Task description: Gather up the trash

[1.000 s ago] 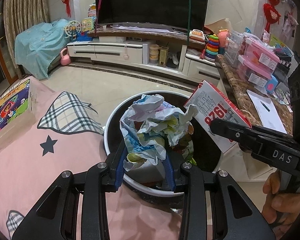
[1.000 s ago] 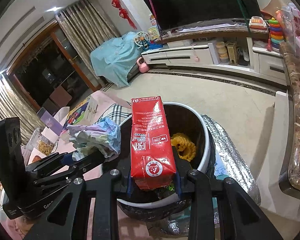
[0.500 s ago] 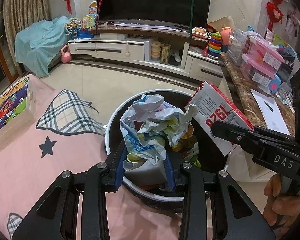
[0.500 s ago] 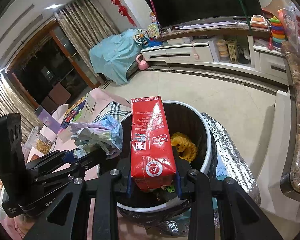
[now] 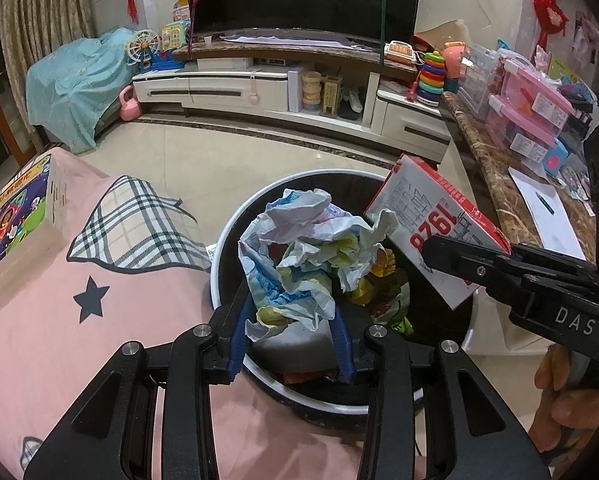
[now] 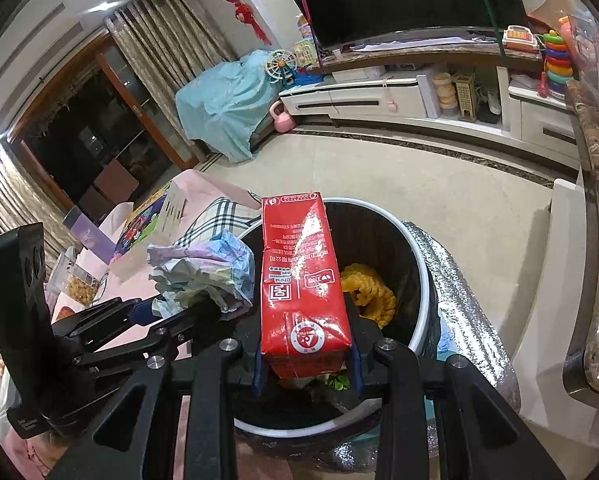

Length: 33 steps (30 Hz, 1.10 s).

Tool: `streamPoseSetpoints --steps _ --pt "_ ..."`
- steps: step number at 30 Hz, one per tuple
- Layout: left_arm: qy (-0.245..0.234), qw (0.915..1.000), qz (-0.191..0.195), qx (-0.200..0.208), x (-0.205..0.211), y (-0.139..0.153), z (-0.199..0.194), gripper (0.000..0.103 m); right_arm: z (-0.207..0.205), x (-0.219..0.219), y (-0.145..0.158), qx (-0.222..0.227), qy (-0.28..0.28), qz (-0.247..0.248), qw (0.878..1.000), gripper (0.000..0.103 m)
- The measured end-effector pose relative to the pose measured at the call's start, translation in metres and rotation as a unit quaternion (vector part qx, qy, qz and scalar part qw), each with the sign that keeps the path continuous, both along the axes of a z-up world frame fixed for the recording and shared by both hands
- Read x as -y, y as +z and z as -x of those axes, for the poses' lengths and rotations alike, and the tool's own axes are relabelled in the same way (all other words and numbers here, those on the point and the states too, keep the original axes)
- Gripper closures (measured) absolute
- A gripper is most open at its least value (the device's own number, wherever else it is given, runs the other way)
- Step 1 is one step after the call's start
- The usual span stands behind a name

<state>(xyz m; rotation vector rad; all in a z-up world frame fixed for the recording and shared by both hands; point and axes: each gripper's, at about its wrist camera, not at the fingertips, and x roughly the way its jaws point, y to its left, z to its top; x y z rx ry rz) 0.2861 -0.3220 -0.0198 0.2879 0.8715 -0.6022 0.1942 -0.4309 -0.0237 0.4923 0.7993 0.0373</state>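
Observation:
A crumpled wad of coloured paper [image 5: 299, 248] sits between the blue pads of my left gripper [image 5: 291, 312], above the black bin with a white rim [image 5: 227, 240]. The pads still touch the wad while the jaws are opening. My right gripper [image 6: 305, 344] clamps a red and white carton [image 6: 299, 272] upright over the same bin [image 6: 419, 280]; its jaws are opening too, with the pads still against the carton. Each view also shows the other tool: the right gripper [image 5: 451, 248] with the carton [image 5: 431, 232], and the left gripper [image 6: 187, 308] with the paper [image 6: 207, 268]. Yellow trash [image 6: 367, 292] lies in the bin.
A pink blanket with plaid patches [image 5: 59, 320] reaches the bin's left side, and a picture box [image 5: 15, 216] lies on it. A silver foil bag [image 6: 459, 300] wraps the bin's right side. A marble counter [image 5: 499, 200] runs along the right. A person's hand [image 5: 559, 392] holds the right tool.

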Motion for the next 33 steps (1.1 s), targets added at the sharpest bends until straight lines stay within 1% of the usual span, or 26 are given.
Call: streamPoseSetpoints --steps 4,6,7,8,11,13,14,15,19,22,24,27,30,33 --pt "-0.006 1.0 -0.005 -0.002 0.002 -0.001 -0.003 0.056 -0.003 0.006 0.0 -0.003 -0.008 -0.016 1.0 0.068" --pt "-0.006 1.0 -0.007 0.001 -0.001 0.001 -0.002 0.047 -0.002 0.009 0.002 -0.001 -0.015 -0.017 1.0 0.066" --pt "-0.005 1.0 -0.006 0.004 -0.003 0.002 -0.001 0.04 -0.001 0.01 0.003 0.002 -0.018 -0.019 1.0 0.066" --pt "-0.003 1.0 -0.005 0.007 -0.006 0.003 0.001 0.039 0.001 0.011 0.005 0.005 -0.018 -0.021 1.0 0.066" --pt "0.003 0.9999 0.002 0.014 -0.018 0.008 0.008 0.038 0.007 0.008 0.011 0.012 -0.019 -0.022 1.0 0.065" --pt "0.011 0.9997 0.01 0.017 -0.028 0.012 0.012 0.038 0.011 0.005 0.014 0.017 -0.018 -0.022 0.999 0.063" --pt "0.018 0.9996 0.017 0.016 -0.035 0.014 0.017 0.037 0.012 0.003 0.016 0.02 -0.016 -0.023 0.999 0.058" --pt "0.026 0.9992 0.028 0.015 -0.044 0.016 0.023 0.037 0.014 0.001 0.018 0.022 -0.015 -0.023 0.999 0.056" --pt "0.053 0.9967 0.06 0.013 -0.075 0.021 0.046 0.033 0.029 -0.014 0.024 0.035 -0.014 -0.031 0.999 0.056" --pt "0.075 0.9932 0.087 0.014 -0.101 0.023 0.07 0.032 0.048 -0.029 0.027 0.051 -0.017 -0.03 0.998 0.05" --pt "0.095 0.9897 0.104 0.022 -0.122 0.024 0.089 0.031 0.062 -0.041 0.028 0.064 -0.019 -0.026 0.997 0.04" --pt "0.114 0.9853 0.123 0.035 -0.145 0.027 0.113 0.03 0.086 -0.06 0.028 0.083 -0.026 -0.012 0.996 0.032" --pt "0.119 0.984 0.12 0.055 -0.159 0.03 0.136 0.029 0.109 -0.078 0.027 0.093 -0.037 -0.002 0.995 0.026" --pt "0.119 0.9819 0.123 0.082 -0.169 0.039 0.159 0.029 0.125 -0.087 0.033 0.102 -0.046 0.008 0.994 0.024"
